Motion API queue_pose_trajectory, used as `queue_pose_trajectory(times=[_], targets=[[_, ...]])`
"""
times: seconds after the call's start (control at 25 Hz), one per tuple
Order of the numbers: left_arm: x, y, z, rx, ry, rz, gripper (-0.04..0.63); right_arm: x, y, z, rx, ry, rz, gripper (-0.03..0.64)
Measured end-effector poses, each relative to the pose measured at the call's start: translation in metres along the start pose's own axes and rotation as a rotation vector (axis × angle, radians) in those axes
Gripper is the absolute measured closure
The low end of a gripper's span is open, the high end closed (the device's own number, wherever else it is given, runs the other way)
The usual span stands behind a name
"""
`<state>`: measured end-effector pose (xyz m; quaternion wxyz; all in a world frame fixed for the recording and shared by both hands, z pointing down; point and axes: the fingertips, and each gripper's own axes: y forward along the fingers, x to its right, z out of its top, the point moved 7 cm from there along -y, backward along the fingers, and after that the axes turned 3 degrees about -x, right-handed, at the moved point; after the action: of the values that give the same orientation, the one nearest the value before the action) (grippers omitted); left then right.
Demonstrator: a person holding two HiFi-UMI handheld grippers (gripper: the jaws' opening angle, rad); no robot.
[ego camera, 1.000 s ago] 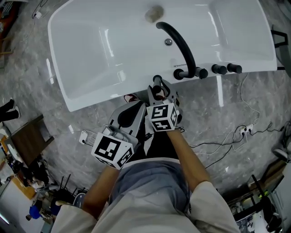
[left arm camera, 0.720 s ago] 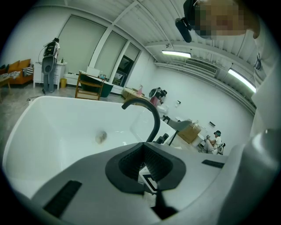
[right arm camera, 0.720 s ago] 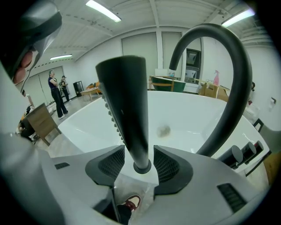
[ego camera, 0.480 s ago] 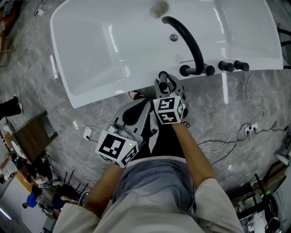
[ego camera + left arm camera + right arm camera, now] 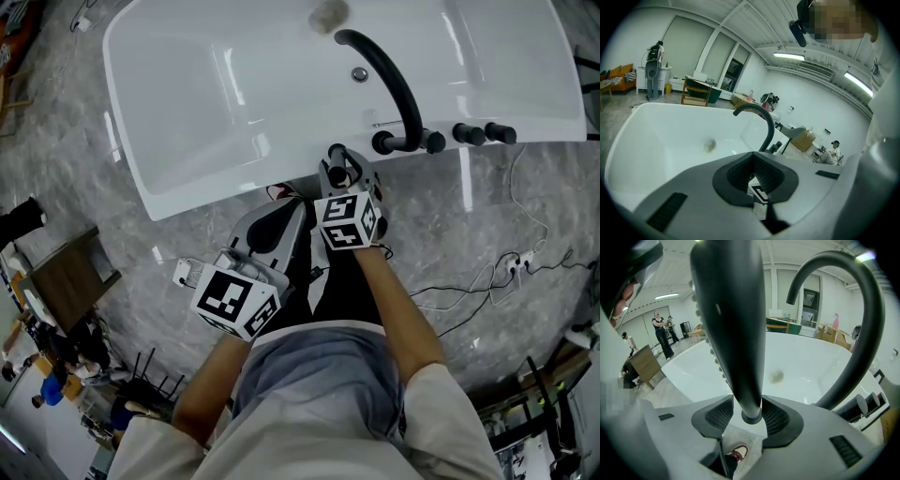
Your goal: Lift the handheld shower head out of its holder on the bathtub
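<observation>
Right gripper view: cylindrical shower head [image 5: 732, 324]

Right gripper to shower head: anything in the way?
Nothing visible. The right gripper is closed directly on the shower head, with a pad against its stem on each side. In the right gripper view the black spout arches to the right of it, apart from it, over the bathtub.

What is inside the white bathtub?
Only a round drain on the bathtub floor and a small metal button on its wall. The black curved spout covers a strip of the basin.
</observation>
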<state>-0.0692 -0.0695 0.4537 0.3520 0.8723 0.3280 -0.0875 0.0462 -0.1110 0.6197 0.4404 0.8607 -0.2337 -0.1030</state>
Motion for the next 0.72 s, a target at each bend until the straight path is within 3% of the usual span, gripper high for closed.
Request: queue_pose_trajectory(times=[0.12,0.2,0.72], targets=[[0.0018,0.0022,-0.0015,-0.01,0.006,-0.013,0.592,0.0014,0.0024,-0.0008,-0.008,-0.016,-0.007,0.423],[0.0031,0.0044,-0.002,-0.014,0.006,-0.02,0.592,0.0036,0.0035,-0.0016,-0.012,-0.018,-0.015,0.469],[0.0093,0.007,-0.0034,-0.027,0.007,-0.025,0.592,0.0054,0.0028,-0.0007,-0.021,-0.029,-0.003,0.472]])
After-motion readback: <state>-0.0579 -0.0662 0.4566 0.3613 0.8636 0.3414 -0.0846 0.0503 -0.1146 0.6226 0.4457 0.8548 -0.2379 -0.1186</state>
